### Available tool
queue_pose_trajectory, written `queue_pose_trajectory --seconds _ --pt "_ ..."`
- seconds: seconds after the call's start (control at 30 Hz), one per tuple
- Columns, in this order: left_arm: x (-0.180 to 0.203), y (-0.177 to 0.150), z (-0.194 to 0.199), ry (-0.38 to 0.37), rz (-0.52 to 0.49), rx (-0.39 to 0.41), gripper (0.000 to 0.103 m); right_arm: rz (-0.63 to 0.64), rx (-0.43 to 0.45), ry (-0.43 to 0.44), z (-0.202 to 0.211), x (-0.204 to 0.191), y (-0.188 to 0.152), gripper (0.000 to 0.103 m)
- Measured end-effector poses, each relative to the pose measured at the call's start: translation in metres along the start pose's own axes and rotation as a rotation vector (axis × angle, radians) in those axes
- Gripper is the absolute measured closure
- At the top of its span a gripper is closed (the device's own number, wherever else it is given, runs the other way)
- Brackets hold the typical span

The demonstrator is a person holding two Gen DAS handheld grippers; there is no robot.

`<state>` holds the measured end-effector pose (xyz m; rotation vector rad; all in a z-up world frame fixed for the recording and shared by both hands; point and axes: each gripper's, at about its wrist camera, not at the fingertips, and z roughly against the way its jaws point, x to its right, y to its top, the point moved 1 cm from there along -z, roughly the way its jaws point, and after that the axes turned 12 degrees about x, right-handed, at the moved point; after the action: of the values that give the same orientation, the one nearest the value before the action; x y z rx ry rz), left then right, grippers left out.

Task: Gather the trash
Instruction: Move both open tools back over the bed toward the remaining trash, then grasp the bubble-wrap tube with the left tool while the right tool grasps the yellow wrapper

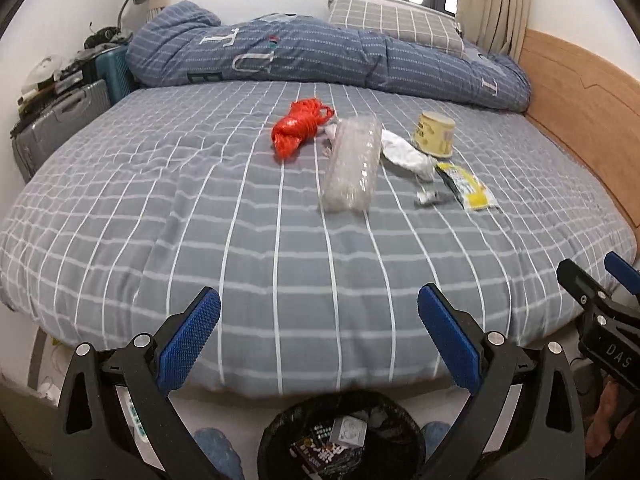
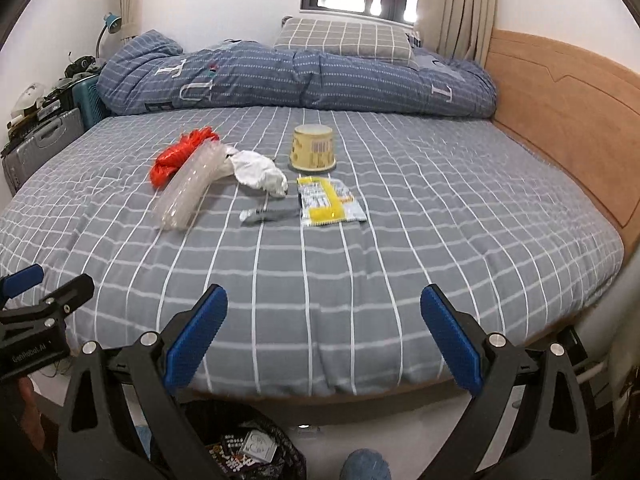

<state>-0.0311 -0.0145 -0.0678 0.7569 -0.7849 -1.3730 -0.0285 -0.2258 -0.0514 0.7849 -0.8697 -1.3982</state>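
Note:
Trash lies mid-bed: an orange rope bundle (image 1: 298,128) (image 2: 180,154), a clear plastic tray (image 1: 352,164) (image 2: 190,188), crumpled white paper (image 1: 404,154) (image 2: 258,172), a yellow paper cup upside down (image 1: 434,134) (image 2: 314,148), a yellow snack wrapper (image 1: 466,186) (image 2: 330,202) and a small grey wrapper (image 1: 430,198) (image 2: 268,214). A black bin (image 1: 340,436) (image 2: 248,452) with trash inside stands on the floor by the bed's near edge. My left gripper (image 1: 318,336) and right gripper (image 2: 324,332) are open and empty, above the bed's near edge, far from the trash.
The bed (image 1: 200,220) has a grey checked cover, a folded blue quilt (image 1: 320,56) and a pillow (image 2: 344,38) at the back. A wooden headboard (image 2: 560,120) runs along the right. Suitcases (image 1: 60,120) and clutter stand at the left.

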Motion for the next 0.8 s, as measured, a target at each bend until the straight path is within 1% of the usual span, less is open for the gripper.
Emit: queue_pose_trajectory --seconds 0.2,0.4,0.5,0.6,0.8 --pt "0.002 0.022 -0.033 -0.013 -0.007 -0.006 0.006 0.022 -0.004 -0.002 -0.034 0.002 0.016 0.01" --pt "0.003 0.042 -0.071 -0.017 -0.029 -0.015 0.006 0.017 -0.029 0.007 -0.073 0.006 0.029 0.01" --pt "0.002 0.05 -0.087 -0.025 -0.024 -0.025 0.006 0.015 -0.039 0.008 -0.097 0.009 0.038 0.01" --pt "0.002 0.057 -0.111 -0.044 0.003 -0.056 0.006 0.027 -0.047 0.006 -0.12 0.008 0.046 0.01" --pt "0.011 0.071 -0.143 -0.056 -0.019 -0.069 0.006 0.053 -0.085 0.006 -0.173 0.007 0.054 0.01"
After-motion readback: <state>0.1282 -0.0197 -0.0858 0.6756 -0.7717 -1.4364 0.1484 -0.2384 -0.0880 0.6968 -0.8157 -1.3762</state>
